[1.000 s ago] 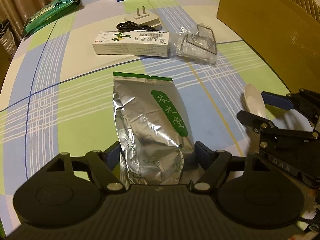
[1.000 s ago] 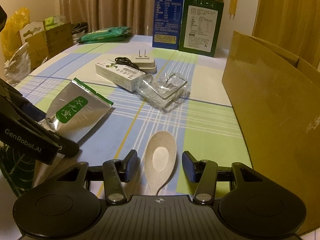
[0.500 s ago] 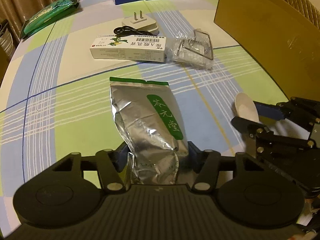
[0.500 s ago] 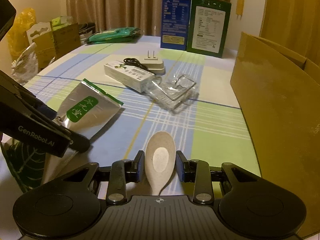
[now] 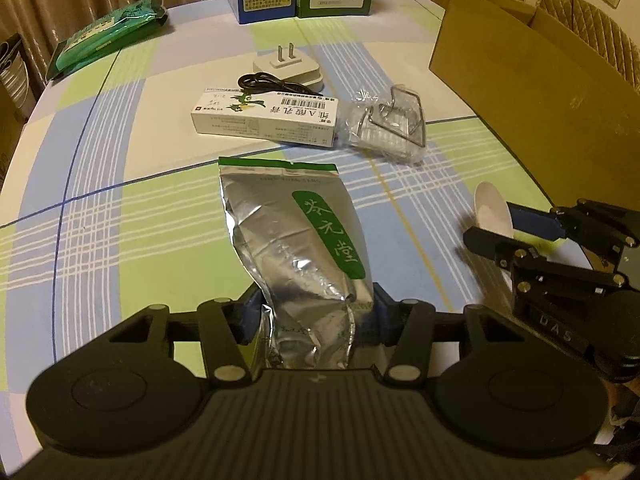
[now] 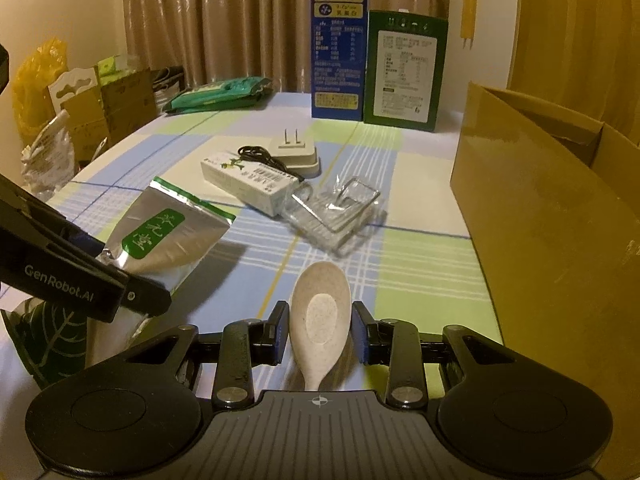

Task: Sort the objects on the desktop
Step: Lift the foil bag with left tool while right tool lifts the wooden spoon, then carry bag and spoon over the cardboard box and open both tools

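Note:
My left gripper [image 5: 313,314] is shut on the near end of a silver foil pouch [image 5: 296,240] with a green label and holds it lifted off the table; the pouch also shows in the right wrist view [image 6: 168,236]. My right gripper [image 6: 320,334] is shut on a beige speckled spoon [image 6: 320,312], bowl pointing away, raised above the checked tablecloth [image 6: 420,272]. The spoon [image 5: 491,210] and right gripper show at the right of the left wrist view.
A white medicine box [image 5: 266,118], a white plug adapter with black cable [image 5: 286,70], and a clear plastic pack with a wire hook [image 5: 386,126] lie mid-table. An open cardboard box [image 6: 552,216] stands at the right. Blue and green cartons [image 6: 340,40] and a green packet [image 6: 218,94] are at the back.
Both grippers closed, the left on the pouch, the right on the spoon. Both then rose, lifting the pouch and spoon off the table.

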Available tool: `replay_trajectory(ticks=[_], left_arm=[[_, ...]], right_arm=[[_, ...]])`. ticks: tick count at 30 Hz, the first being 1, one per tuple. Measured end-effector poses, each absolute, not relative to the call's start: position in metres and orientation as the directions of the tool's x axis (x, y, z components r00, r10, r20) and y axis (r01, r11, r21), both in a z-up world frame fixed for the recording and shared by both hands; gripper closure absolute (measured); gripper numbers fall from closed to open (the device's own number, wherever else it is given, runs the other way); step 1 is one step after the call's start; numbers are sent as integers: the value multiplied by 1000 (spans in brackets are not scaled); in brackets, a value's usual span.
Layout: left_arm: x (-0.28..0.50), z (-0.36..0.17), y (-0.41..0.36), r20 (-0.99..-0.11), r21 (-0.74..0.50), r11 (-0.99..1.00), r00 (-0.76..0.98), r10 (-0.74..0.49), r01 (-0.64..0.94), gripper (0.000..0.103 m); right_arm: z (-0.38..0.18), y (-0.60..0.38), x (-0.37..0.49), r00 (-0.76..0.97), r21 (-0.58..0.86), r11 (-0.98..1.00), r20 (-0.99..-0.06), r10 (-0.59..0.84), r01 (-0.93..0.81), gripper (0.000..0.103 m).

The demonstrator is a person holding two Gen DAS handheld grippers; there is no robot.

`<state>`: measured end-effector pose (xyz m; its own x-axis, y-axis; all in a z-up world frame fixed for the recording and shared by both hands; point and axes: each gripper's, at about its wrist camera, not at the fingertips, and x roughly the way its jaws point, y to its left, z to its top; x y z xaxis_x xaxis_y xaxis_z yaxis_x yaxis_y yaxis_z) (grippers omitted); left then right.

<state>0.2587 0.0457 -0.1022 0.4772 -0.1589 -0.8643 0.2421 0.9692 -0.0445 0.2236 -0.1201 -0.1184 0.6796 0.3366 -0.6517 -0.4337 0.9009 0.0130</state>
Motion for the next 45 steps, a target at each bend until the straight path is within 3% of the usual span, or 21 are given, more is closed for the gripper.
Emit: replay_trajectory(ticks=[23, 45], left_arm=[[253, -40, -1, -793, -40, 938, 560, -240, 344, 54], [240, 23, -81, -704, -78, 884, 602, -376, 462, 54]], right_arm=[[-59, -155, 221, 764, -8, 930, -573, 296, -366, 73], [19, -217, 206, 880, -35, 966, -422, 217, -255, 73]])
